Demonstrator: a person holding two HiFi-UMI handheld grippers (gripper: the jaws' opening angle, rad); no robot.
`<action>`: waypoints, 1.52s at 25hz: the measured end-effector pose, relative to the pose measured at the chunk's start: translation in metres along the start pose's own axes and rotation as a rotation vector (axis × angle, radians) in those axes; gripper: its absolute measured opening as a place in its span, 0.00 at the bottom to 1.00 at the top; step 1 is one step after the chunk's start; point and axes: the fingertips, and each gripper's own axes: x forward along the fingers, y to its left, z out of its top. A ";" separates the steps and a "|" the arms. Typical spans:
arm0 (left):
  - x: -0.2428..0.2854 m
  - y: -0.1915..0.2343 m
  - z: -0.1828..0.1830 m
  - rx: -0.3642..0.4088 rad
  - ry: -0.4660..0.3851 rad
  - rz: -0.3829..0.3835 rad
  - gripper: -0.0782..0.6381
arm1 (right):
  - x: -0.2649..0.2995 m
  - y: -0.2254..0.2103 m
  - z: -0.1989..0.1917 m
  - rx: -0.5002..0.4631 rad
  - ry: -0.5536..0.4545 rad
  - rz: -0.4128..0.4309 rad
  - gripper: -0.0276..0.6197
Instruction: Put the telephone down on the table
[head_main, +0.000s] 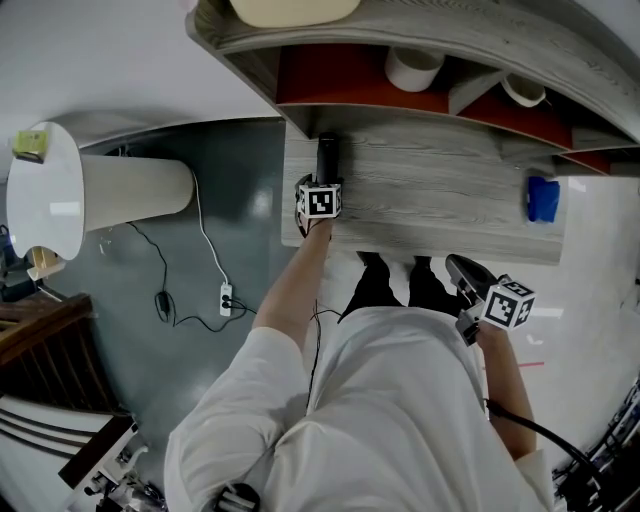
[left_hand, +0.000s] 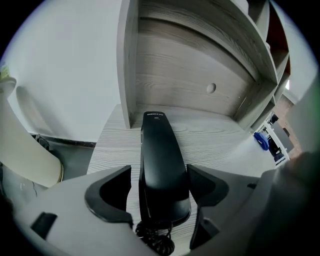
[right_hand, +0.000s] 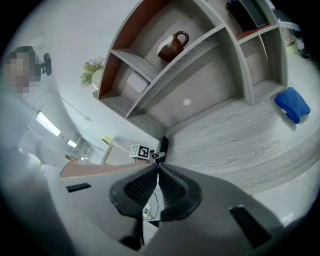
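Note:
The black telephone handset (head_main: 327, 158) lies lengthwise on the grey wood-grain table (head_main: 430, 205), close to its left end, by the shelf's side wall. In the left gripper view the handset (left_hand: 160, 155) sits between my left gripper's (left_hand: 159, 189) jaws, with its coiled cord (left_hand: 157, 241) bunched below. Those jaws stand wide, with a narrow gap showing on the left side, so the gripper is open around it. My right gripper (head_main: 462, 270) hangs off the table's front edge, near the person's right side, shut with nothing in it (right_hand: 157, 167).
A blue cloth (head_main: 543, 198) lies at the table's right end. Curved shelves with red backing (head_main: 340, 75) rise behind the table and hold a white roll (head_main: 414, 68) and a brown jug (right_hand: 172, 46). A white round table (head_main: 45, 190) and a power strip (head_main: 226, 298) are at the left.

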 end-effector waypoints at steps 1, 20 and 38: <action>-0.004 -0.001 -0.001 -0.011 -0.011 -0.005 0.59 | -0.001 0.001 -0.001 -0.003 -0.002 0.002 0.07; -0.202 -0.049 -0.040 -0.272 -0.393 0.125 0.17 | -0.056 0.008 -0.020 -0.124 0.015 0.157 0.07; -0.303 -0.245 -0.161 -0.384 -0.340 -0.243 0.12 | -0.142 -0.056 -0.091 -0.232 0.117 0.199 0.07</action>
